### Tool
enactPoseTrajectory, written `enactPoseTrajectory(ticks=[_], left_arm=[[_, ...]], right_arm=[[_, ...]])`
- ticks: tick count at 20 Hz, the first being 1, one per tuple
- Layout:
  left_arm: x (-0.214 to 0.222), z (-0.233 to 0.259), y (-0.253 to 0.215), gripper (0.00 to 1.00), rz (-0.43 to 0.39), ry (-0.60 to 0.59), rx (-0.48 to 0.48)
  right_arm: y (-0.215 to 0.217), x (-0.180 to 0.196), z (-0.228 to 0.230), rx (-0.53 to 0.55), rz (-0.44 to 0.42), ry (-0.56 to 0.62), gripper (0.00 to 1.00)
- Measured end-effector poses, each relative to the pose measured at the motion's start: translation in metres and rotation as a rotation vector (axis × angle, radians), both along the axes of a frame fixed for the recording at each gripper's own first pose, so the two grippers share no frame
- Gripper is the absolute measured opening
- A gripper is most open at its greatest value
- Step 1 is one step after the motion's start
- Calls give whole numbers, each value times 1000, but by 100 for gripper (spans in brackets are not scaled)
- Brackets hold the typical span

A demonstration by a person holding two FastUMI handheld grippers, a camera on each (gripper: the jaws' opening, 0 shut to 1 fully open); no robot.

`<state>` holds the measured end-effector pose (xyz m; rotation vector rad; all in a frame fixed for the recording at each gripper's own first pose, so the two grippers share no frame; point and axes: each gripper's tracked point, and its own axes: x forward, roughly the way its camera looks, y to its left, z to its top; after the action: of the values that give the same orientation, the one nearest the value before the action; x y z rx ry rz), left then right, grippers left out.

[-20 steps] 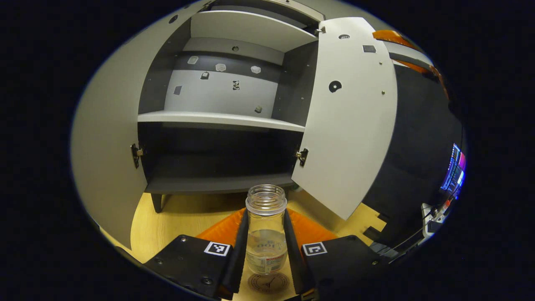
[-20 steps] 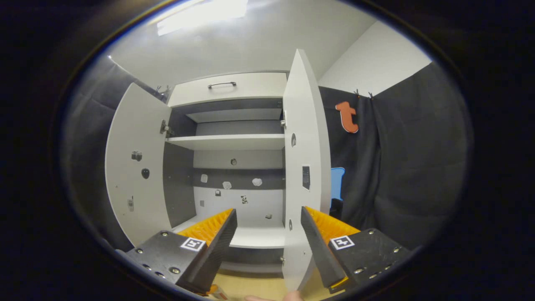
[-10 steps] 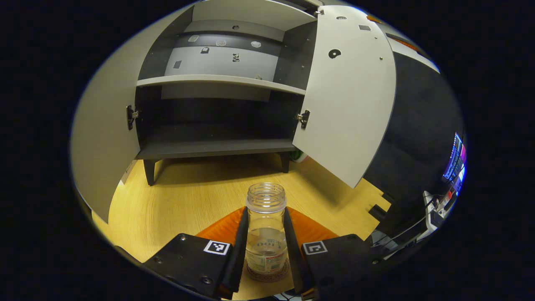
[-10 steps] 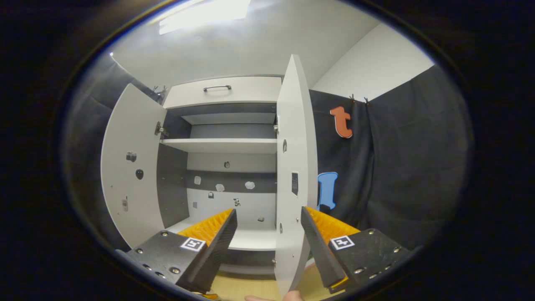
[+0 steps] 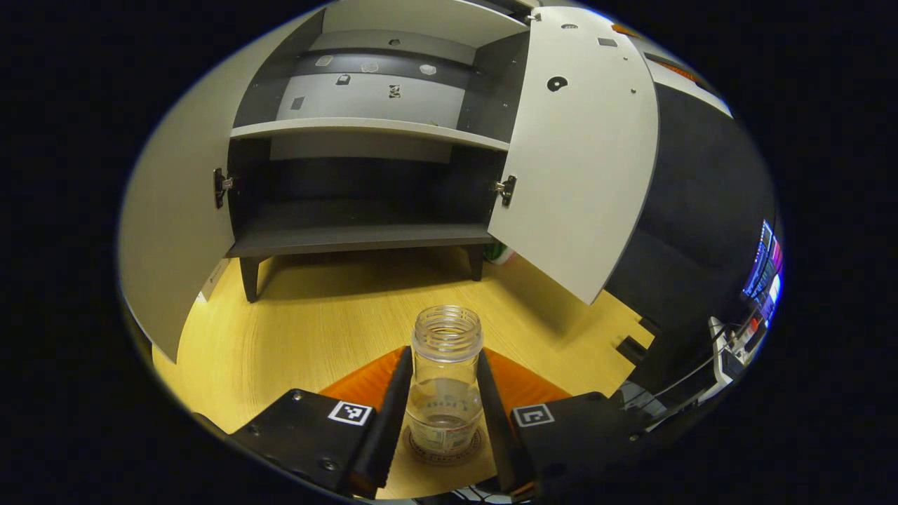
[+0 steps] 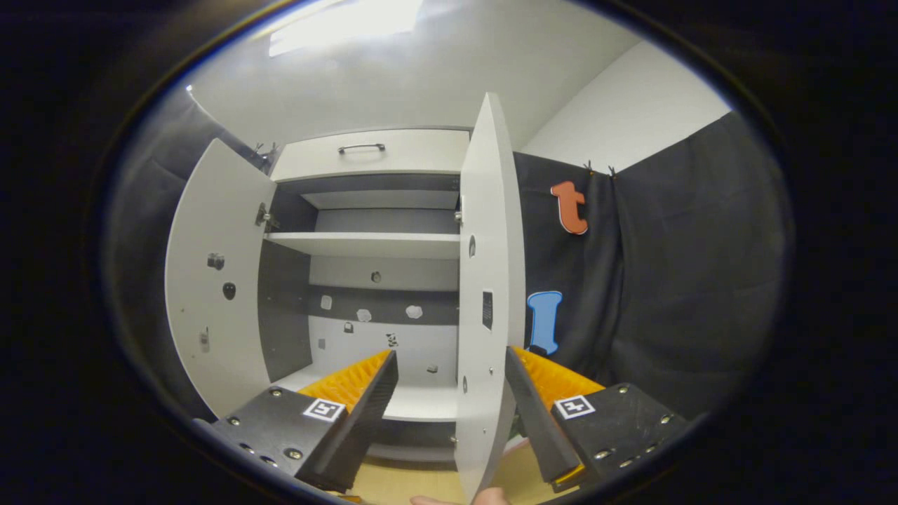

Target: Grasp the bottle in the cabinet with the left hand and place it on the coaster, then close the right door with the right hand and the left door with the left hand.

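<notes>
Left gripper view: my left tongs (image 5: 445, 421) pinch the clear capless plastic bottle (image 5: 445, 382) on the round coaster (image 5: 445, 449); my right tongs (image 6: 451, 407) are spread, straddling the white right door's (image 6: 484, 308) edge.

You are looking at a light wooden tabletop (image 5: 295, 337) that runs back under dark cabinet legs (image 5: 249, 277), with a small green-and-white object (image 5: 499, 252), too hidden to identify, just behind the right-hand leg. At the far right edge of the left gripper view, a lit screen (image 5: 766, 270) glows above a tangle of cables and a white device (image 5: 726, 354), both too small to make out. In the right gripper view, a ceiling light panel (image 6: 344, 21) shines overhead, a white wall (image 6: 617, 112) rises behind the dark cloth, and a drawer front with a dark bar handle (image 6: 361, 148) tops the unit.
</notes>
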<state>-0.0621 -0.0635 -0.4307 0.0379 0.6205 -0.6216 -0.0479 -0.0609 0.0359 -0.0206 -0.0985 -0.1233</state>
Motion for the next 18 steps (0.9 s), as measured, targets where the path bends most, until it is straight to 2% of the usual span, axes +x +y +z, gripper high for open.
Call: enactPoseTrajectory(ticks=[2,3,4,12,18], left_arm=[[-5,2,-1,61,-4,5,-3],[-8,2,-1,67,-8,10,-1],[-11,3,-2,60,-13,11,0],[-22,14,-3,62,-30,8,20],[-13,60,-13,62,-29,-63,-31]], right_arm=[[-1,0,-1,-1,-2,0,93],[-2,0,-1,-3,-3,0,93],[-2,0,-2,-5,-4,1,93],[-6,-4,0,-5,-9,-8,93],[-17,-11,9,1,-21,-30,93]])
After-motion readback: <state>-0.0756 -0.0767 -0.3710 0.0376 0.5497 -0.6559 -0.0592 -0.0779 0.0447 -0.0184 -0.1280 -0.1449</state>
